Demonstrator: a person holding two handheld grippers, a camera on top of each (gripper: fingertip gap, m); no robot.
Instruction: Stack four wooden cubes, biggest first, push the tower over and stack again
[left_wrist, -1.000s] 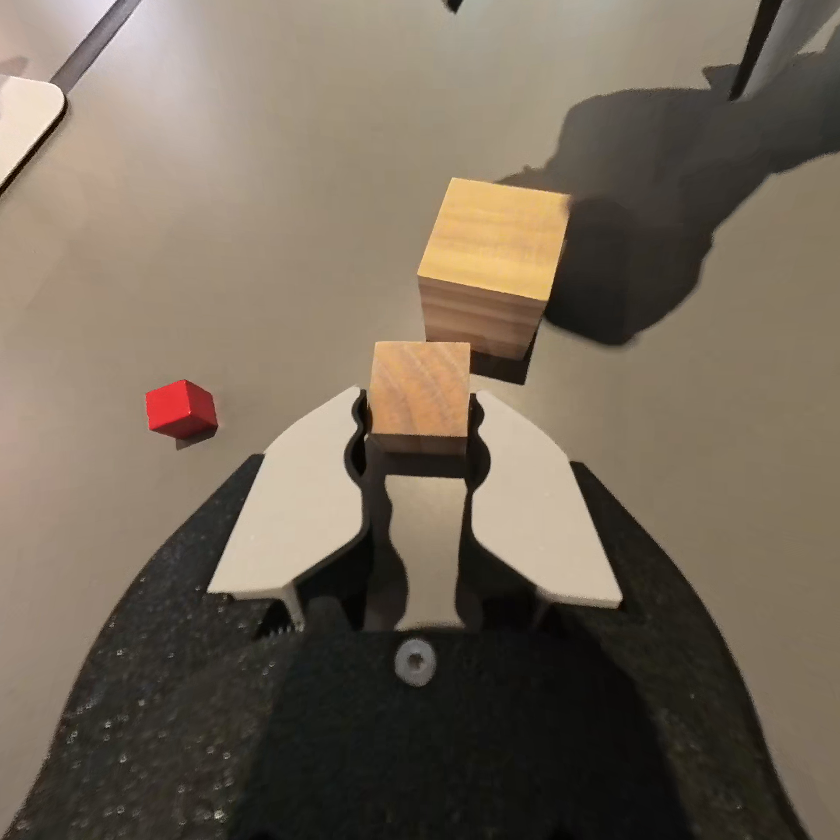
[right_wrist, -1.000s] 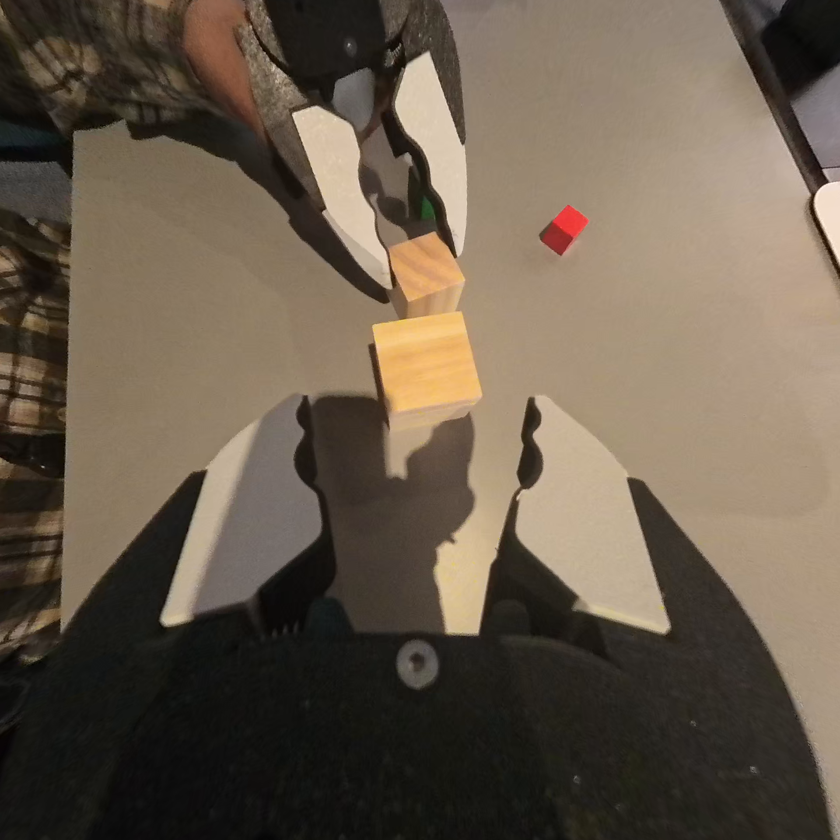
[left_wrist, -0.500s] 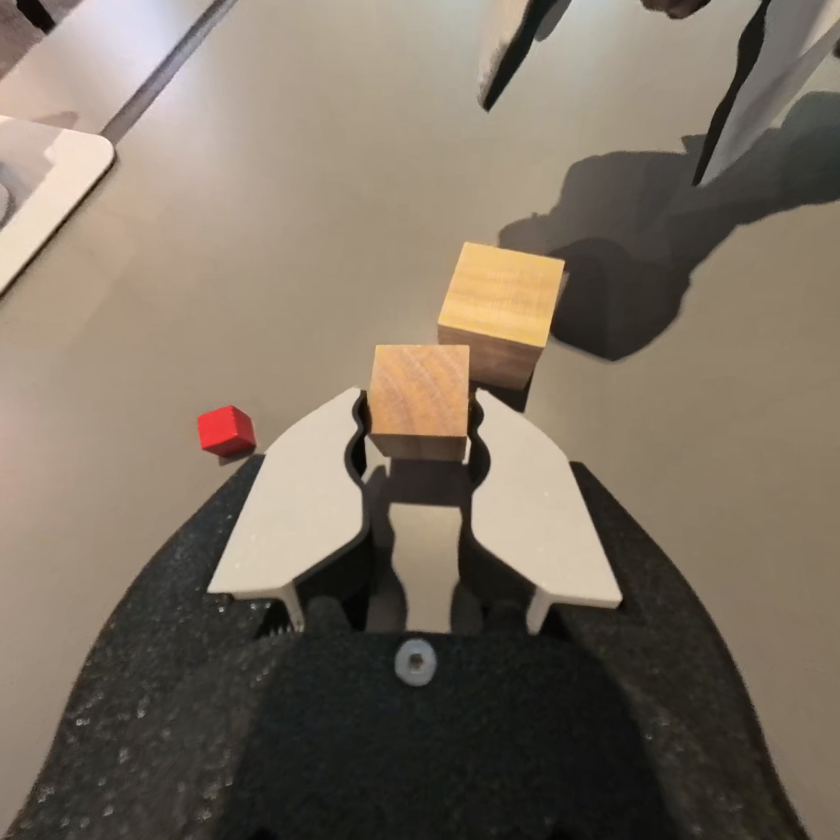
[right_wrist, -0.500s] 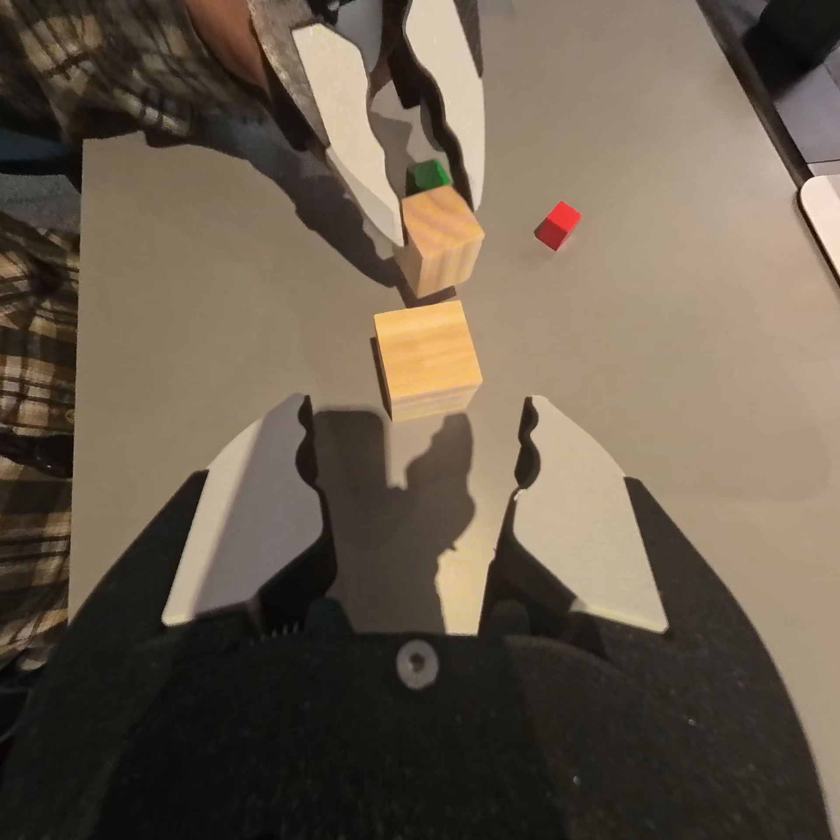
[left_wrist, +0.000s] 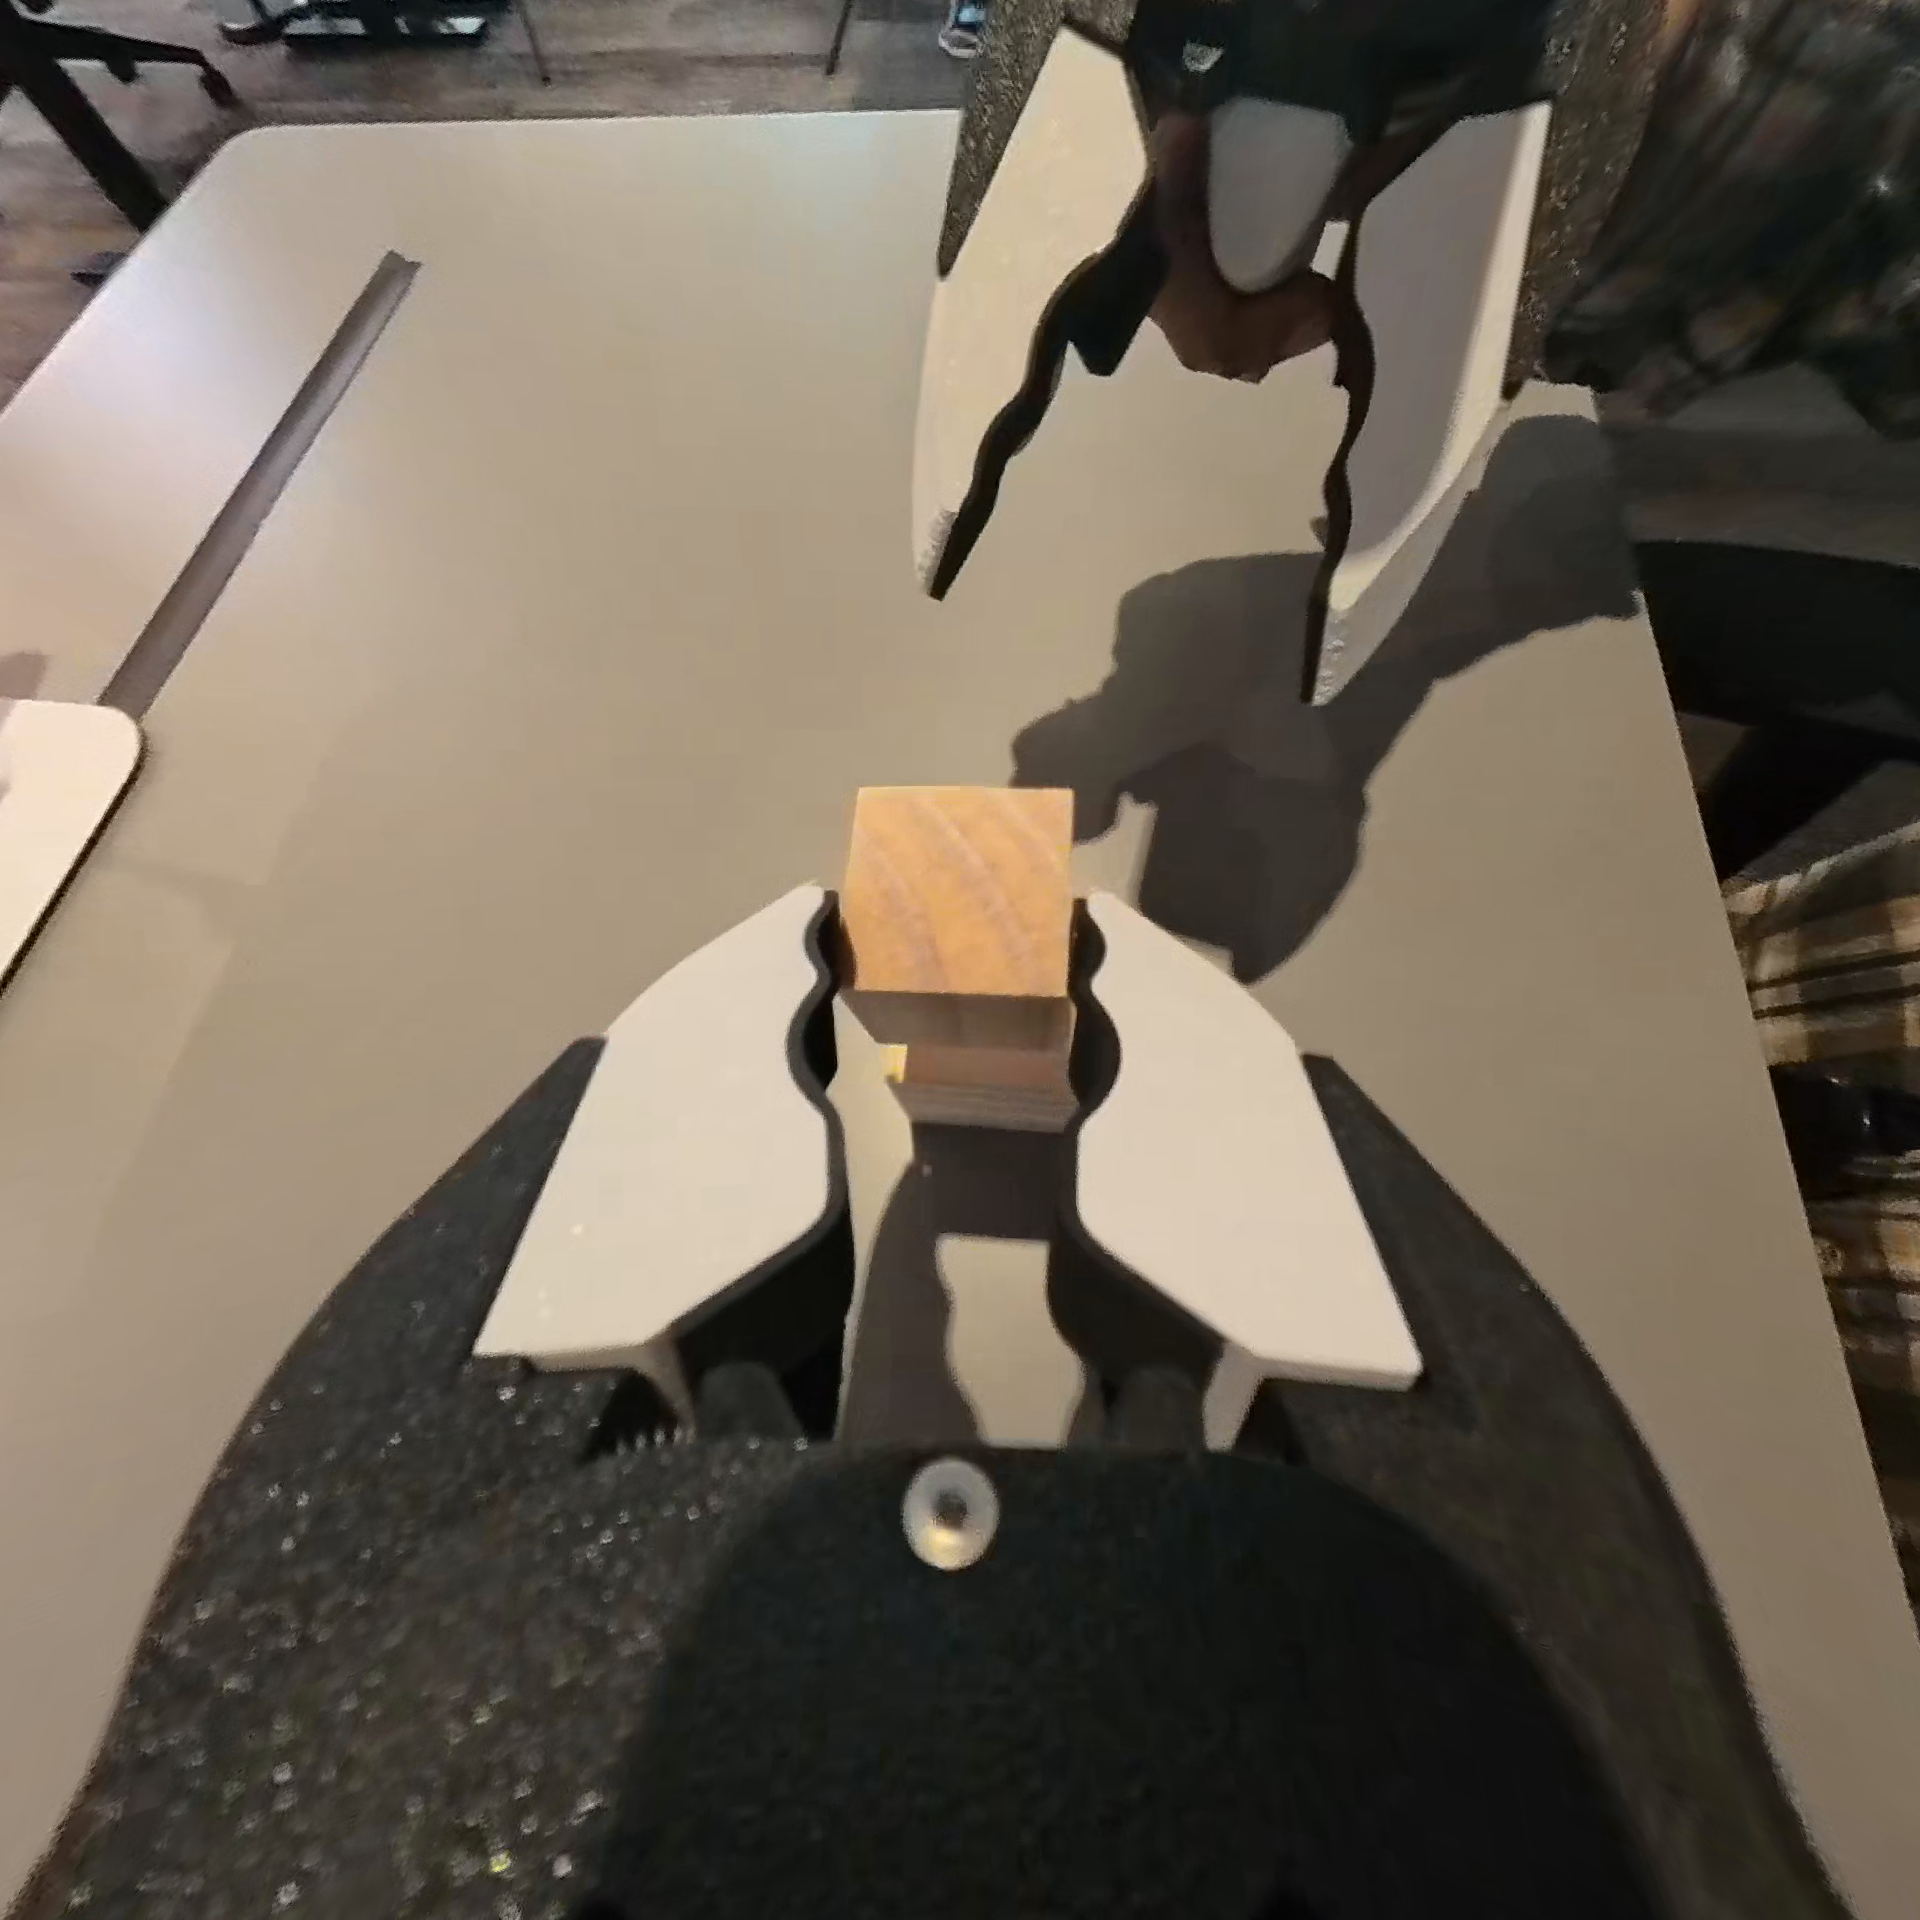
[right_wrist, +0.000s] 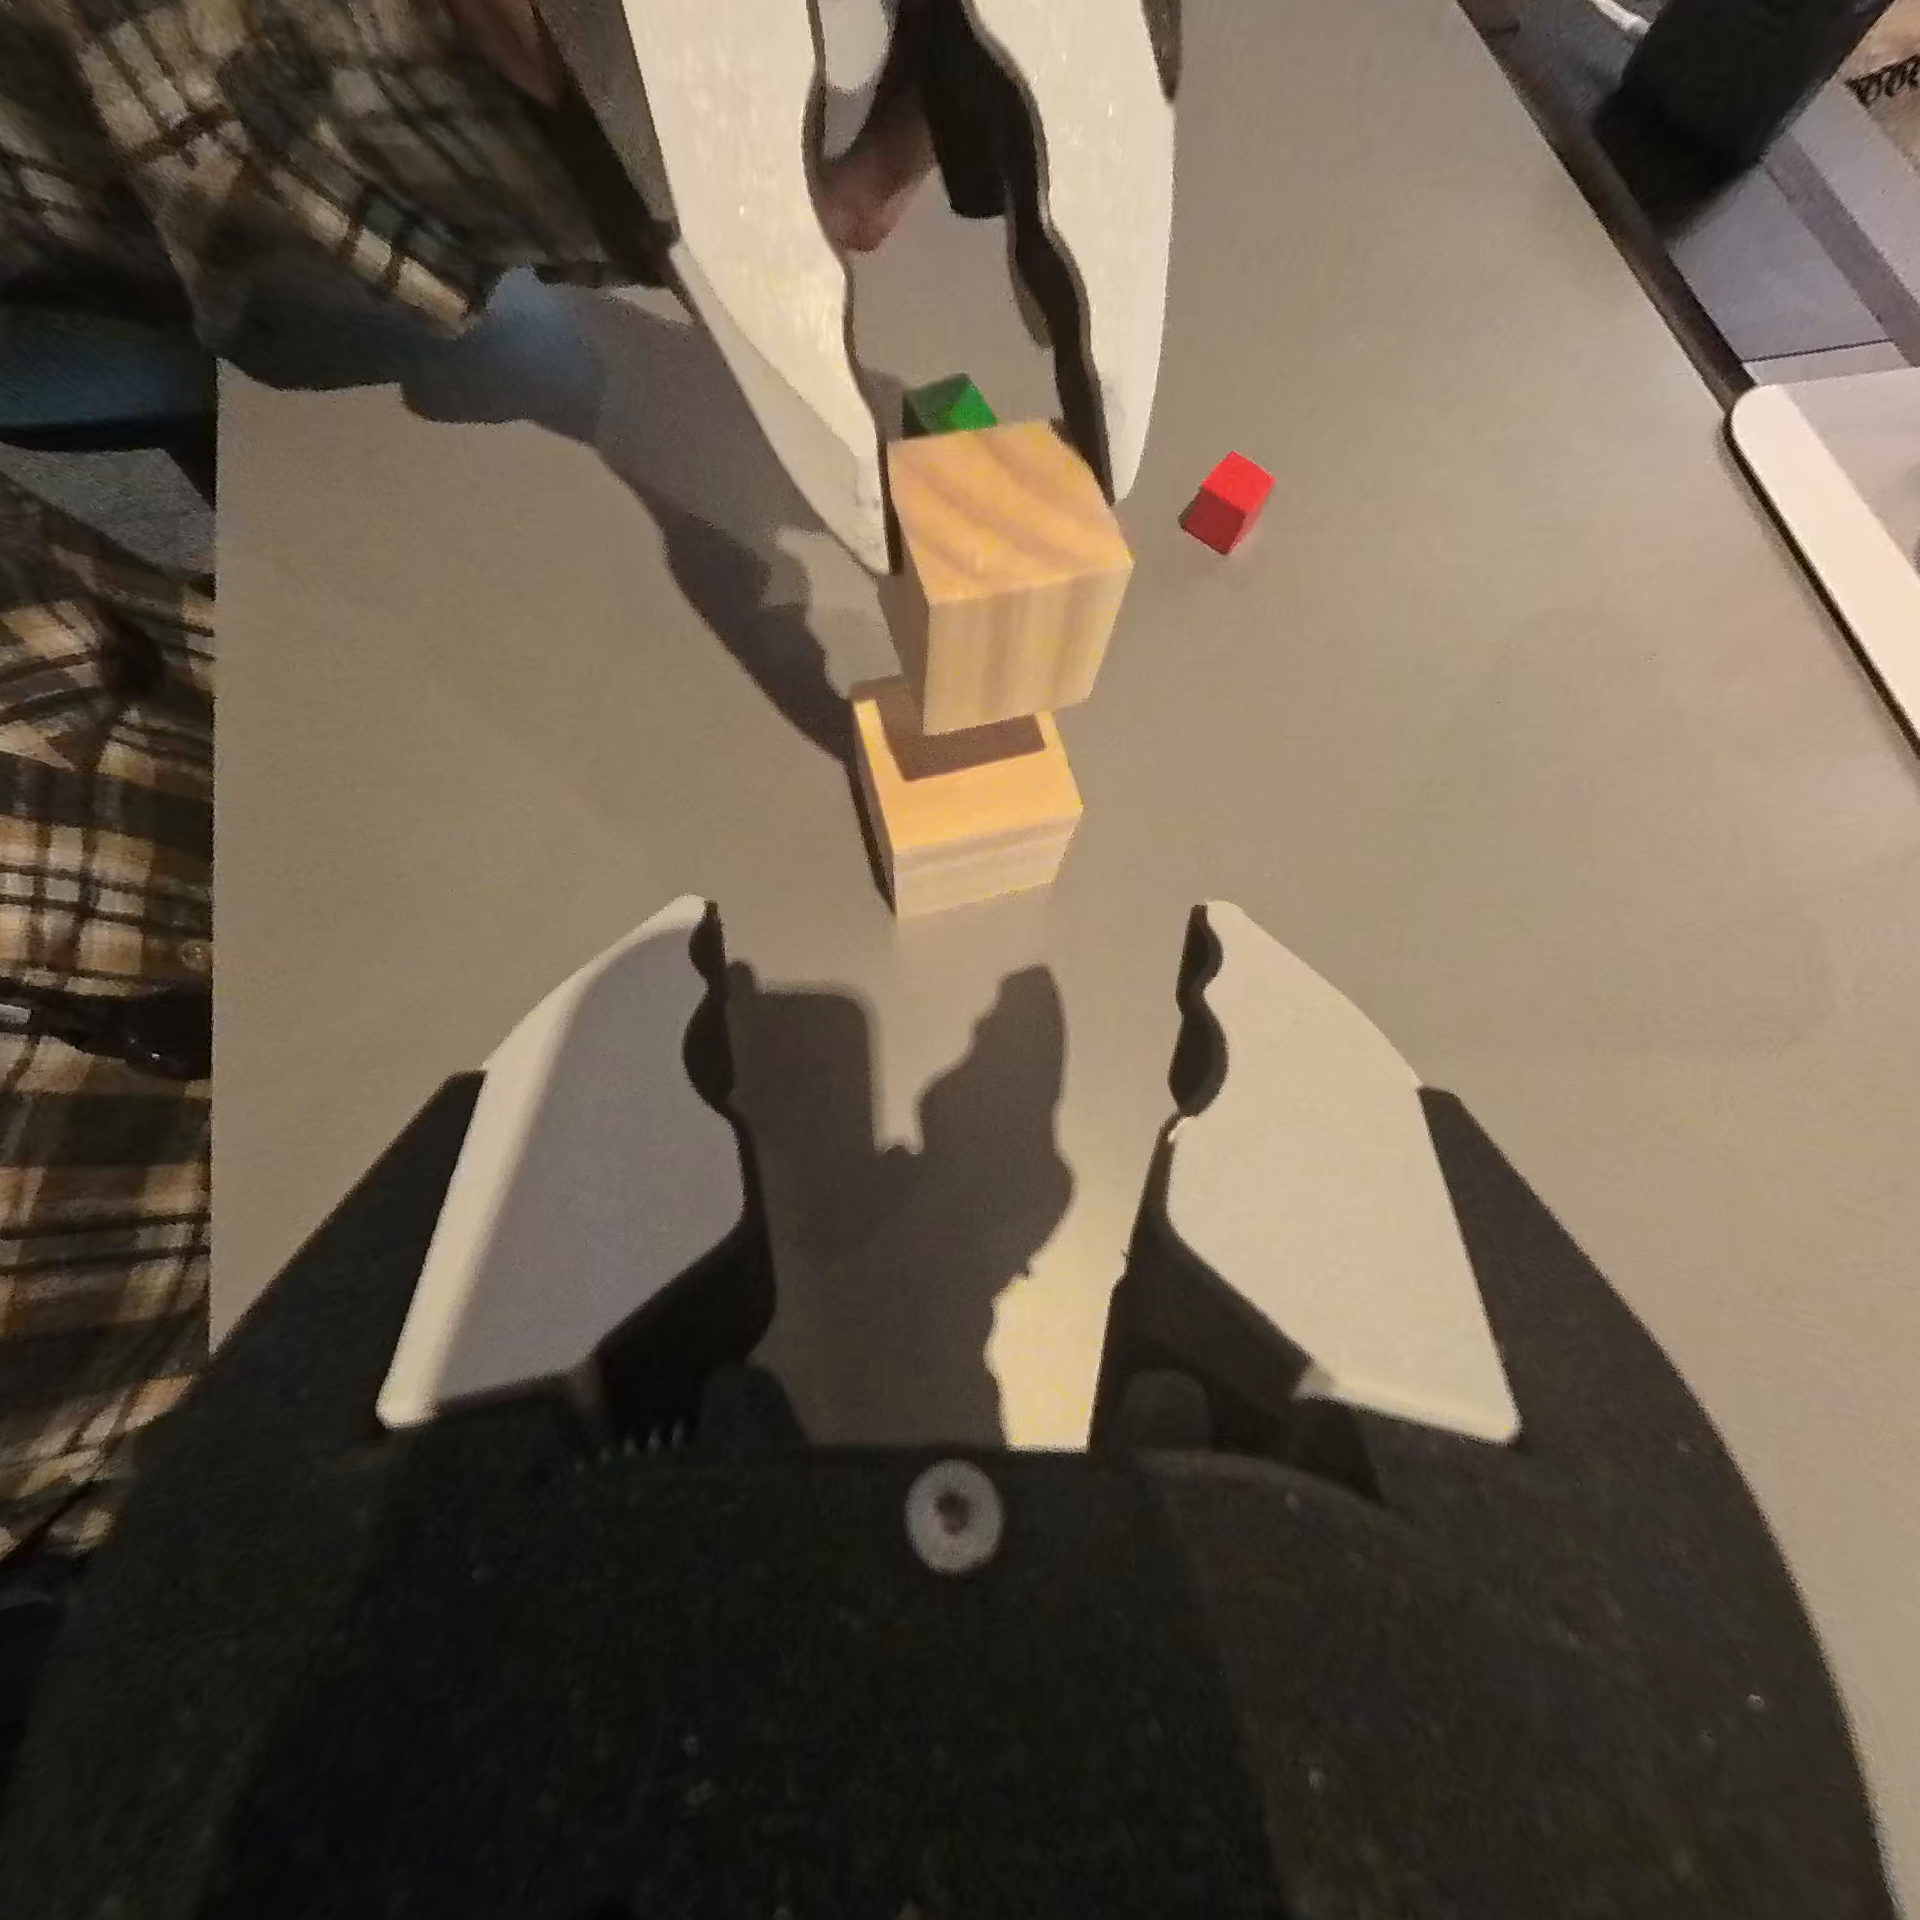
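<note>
My left gripper (left_wrist: 956, 914) is shut on the medium wooden cube (left_wrist: 956, 899) and holds it just above the big wooden cube (left_wrist: 982, 1086), which shows only as a strip under it. In the right wrist view the left gripper (right_wrist: 992, 520) comes in from the top with the medium cube (right_wrist: 1003, 571) over the big cube (right_wrist: 966, 821), offset slightly to the far right. My right gripper (right_wrist: 951, 920) is open and empty, hovering just in front of the big cube; it also shows in the left wrist view (left_wrist: 1132, 644). A small green cube (right_wrist: 948, 405) and a small red cube (right_wrist: 1228, 501) lie on the table behind.
The grey table (right_wrist: 1455, 831) has a dark seam (left_wrist: 270, 468) on one side. A white rounded board (right_wrist: 1829, 540) lies past the red cube and also shows in the left wrist view (left_wrist: 62, 821). A person's plaid sleeve (right_wrist: 94, 727) is at the table's edge.
My left gripper has lifted the medium cube off the table and carried it over the big cube. My right gripper has stayed open near the big cube.
</note>
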